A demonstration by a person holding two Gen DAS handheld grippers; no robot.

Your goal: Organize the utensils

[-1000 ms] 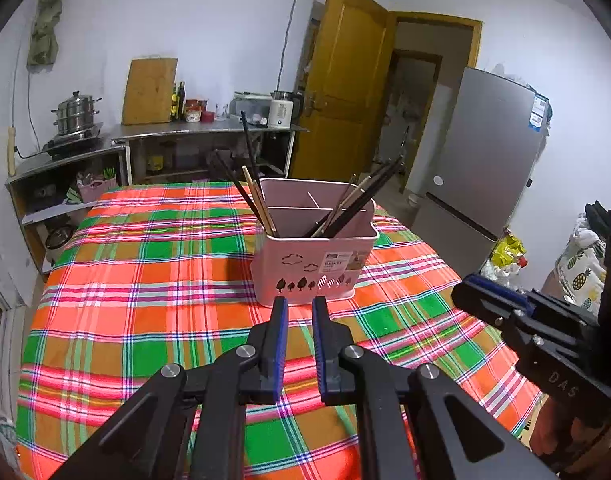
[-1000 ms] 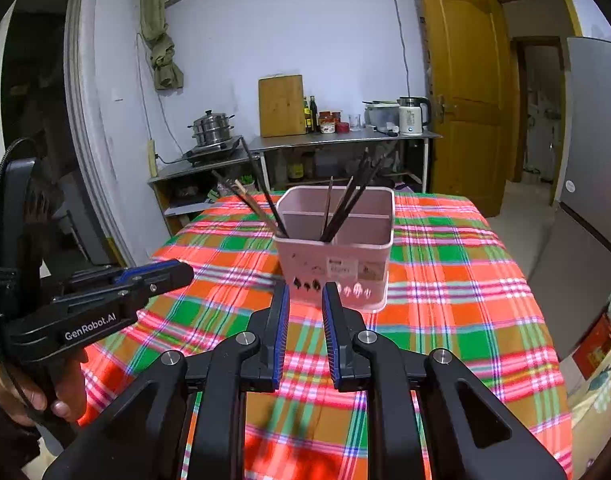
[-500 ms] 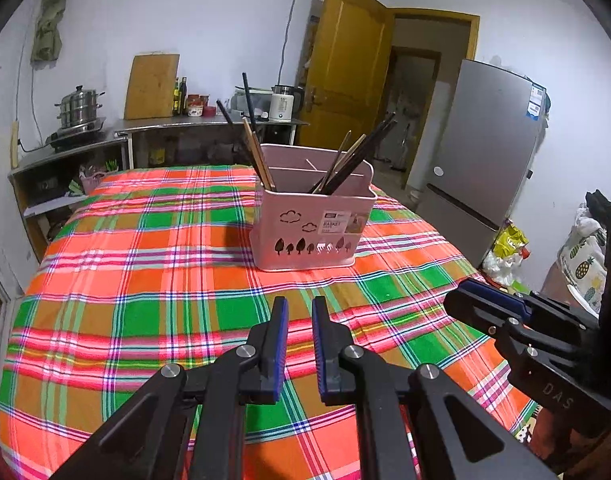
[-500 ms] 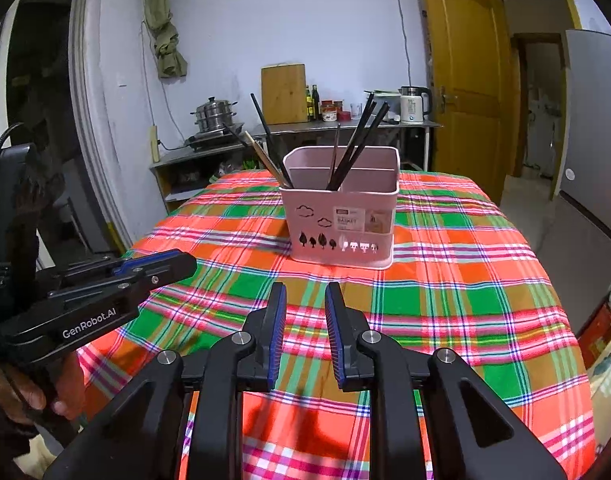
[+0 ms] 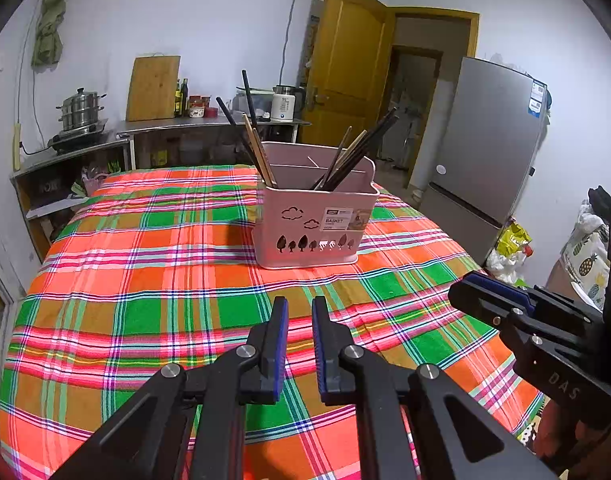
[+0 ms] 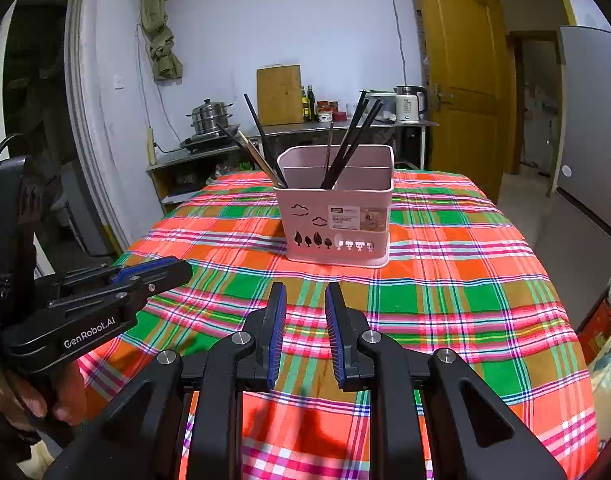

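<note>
One pink utensil basket [image 5: 313,224] of chopsticks [image 5: 357,156] stands ahead; your left tool [image 5: 297,312] is nearly pressed together, your right tool [image 6: 305,300] slightly spread, both empty.

Cloth [image 5: 153,312] bare up to basket [image 5: 313,228] (chopsticks [image 6: 345,140] splay out above rim).

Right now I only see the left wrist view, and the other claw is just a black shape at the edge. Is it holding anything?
Observer: No. In the right wrist view the right claw is empty. Its jaws have just been opening and stand apart over the plaid cloth.
Operator: What carries my own claw?
Observer: A hand grips the handle of the left claw, at lower left.
Operator: Any writing on it?
Observer: Yes, white lettering on its side reads GenRobot.AI.
</note>
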